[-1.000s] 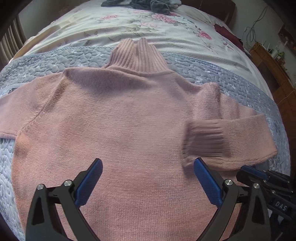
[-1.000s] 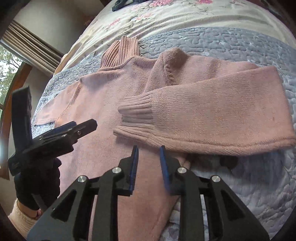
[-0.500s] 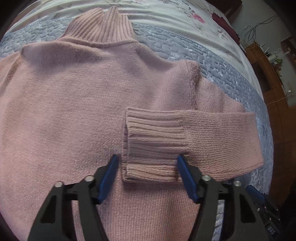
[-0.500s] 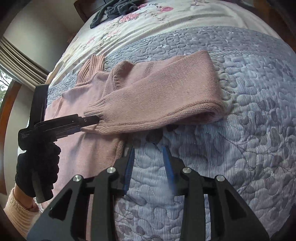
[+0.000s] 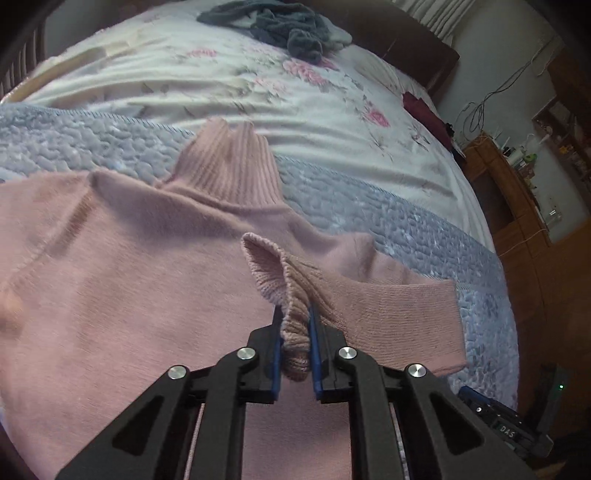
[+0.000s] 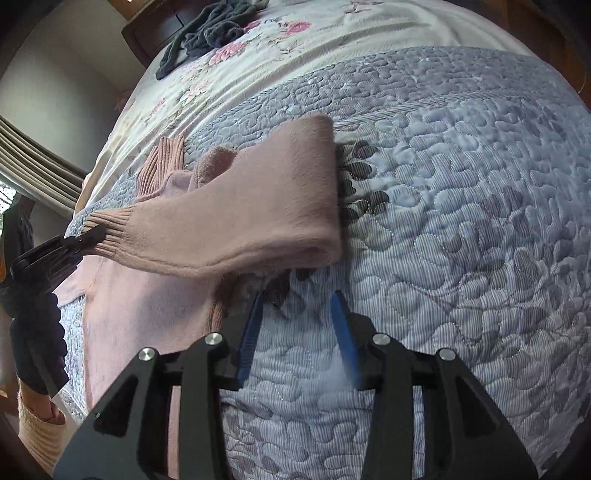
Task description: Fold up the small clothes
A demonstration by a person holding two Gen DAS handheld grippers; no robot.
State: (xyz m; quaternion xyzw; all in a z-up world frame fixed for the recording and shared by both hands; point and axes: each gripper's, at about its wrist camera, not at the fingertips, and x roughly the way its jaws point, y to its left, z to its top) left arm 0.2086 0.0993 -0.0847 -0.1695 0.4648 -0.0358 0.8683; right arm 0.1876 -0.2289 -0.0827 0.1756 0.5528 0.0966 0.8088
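A pink knitted turtleneck sweater (image 5: 129, 280) lies flat on a grey-blue quilt (image 5: 369, 206), collar pointing away. Its right sleeve (image 5: 399, 306) is folded in across the body. My left gripper (image 5: 293, 314) is shut on the sleeve's ribbed cuff (image 5: 269, 269), which is bunched and lifted between the blue pads. From the right wrist view the same sleeve (image 6: 258, 206) hangs raised off the quilt, with the left gripper (image 6: 88, 236) clamped on its cuff at the left. My right gripper (image 6: 297, 295) is open above bare quilt, just below the sleeve's fold, holding nothing.
A floral bedsheet (image 5: 229, 85) lies beyond the quilt, with a heap of dark grey clothes (image 5: 288, 26) at the far end. A wooden cabinet (image 5: 517, 206) stands by the bed's right side. A gloved hand (image 6: 33, 332) holds the left gripper. Curtains (image 6: 40, 158) hang at the left.
My left gripper closed on the sleeve cuff and lifted it. My right gripper opened wider and drifted right over the quilt, away from the sweater body.
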